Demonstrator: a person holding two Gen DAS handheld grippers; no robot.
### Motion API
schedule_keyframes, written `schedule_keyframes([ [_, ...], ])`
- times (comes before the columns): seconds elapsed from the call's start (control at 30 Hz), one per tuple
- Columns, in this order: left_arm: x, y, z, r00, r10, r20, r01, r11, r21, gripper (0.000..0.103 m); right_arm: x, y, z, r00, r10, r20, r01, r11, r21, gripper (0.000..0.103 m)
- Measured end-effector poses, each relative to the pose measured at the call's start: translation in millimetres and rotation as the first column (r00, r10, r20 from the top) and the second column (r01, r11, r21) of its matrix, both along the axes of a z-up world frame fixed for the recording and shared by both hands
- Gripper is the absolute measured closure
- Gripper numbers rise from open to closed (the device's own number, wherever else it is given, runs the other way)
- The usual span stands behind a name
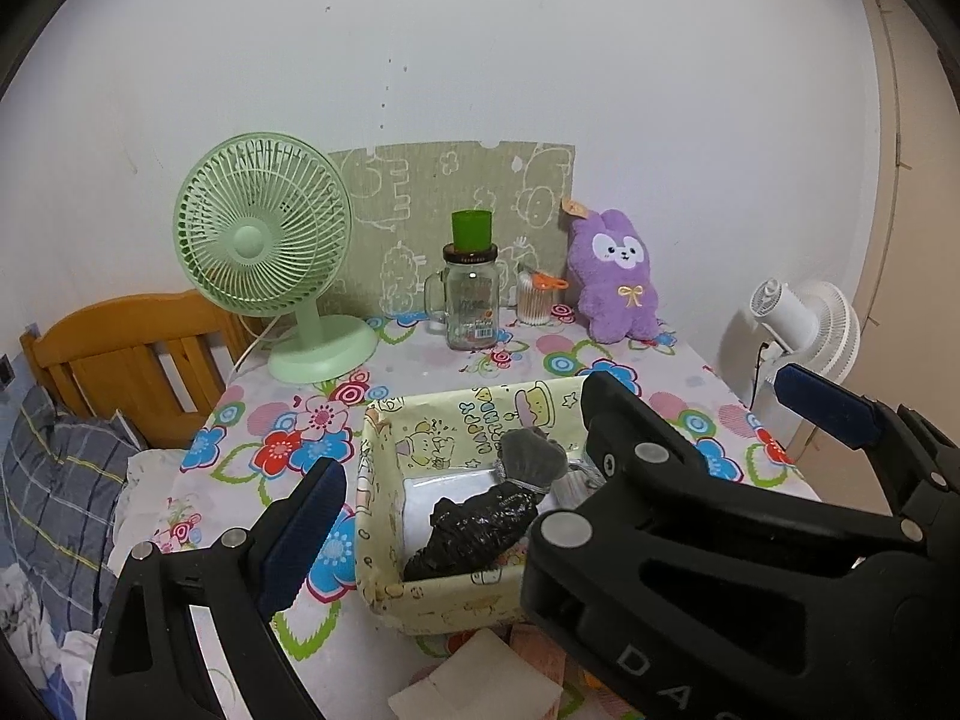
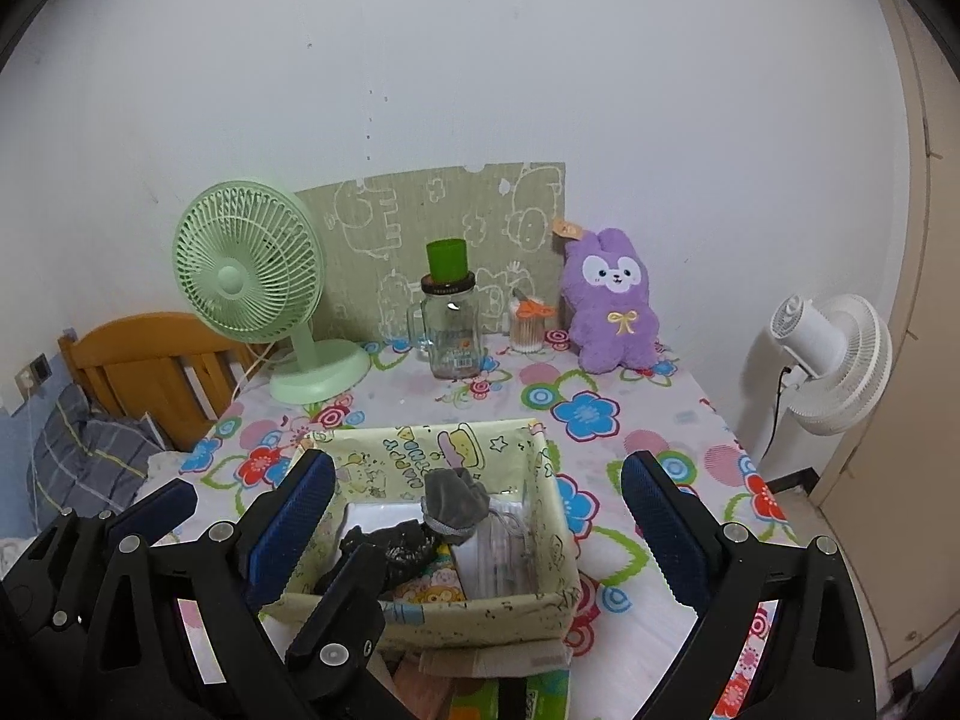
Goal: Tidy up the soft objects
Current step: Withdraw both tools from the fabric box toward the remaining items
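Floral-cloth table [image 2: 678, 420], then yellow fabric bin [image 2: 540, 606] holding black bundle [image 2: 396, 546] and grey sock [image 2: 456, 504], purple plush rabbit [image 2: 606, 306] outside by wall; left gripper [image 1: 552, 468] and right gripper [image 2: 474, 534] agape, empty (risk: snagging bin rim, tipping it).

White wall [image 2: 480, 60], wooden headboard [image 2: 150, 360] (perhaps a bed)

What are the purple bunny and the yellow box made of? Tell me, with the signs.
The purple plush bunny looks like fuzzy synthetic pile fabric, matte: shaggy outline, stitched face, small gold bow. The pale yellow cartoon-printed box seems fabric or coated cloth over a stiffener: its walls sag and crease and the rim is folded, though coated paper is possible.
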State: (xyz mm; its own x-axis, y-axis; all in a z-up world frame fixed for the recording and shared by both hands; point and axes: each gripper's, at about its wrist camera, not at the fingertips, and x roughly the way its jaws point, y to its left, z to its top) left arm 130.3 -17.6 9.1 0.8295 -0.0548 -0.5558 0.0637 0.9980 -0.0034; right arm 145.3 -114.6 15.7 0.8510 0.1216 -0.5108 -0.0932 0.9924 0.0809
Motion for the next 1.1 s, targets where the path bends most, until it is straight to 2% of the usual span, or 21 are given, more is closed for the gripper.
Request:
schedule_keyframes([
  [0.6,-48,-6,10,0.998,-0.012,0.059,0.012,1.000,-0.001,0.007,-53,-6,12,0.999,-0.014,0.041,0.014,1.000,0.007,0.005],
  [1.1,-83,-8,-4,0.997,-0.012,0.072,0.012,1.000,0.001,0.007,-87,-10,-1,0.999,-0.015,0.034,0.015,1.000,0.010,0.005],
])
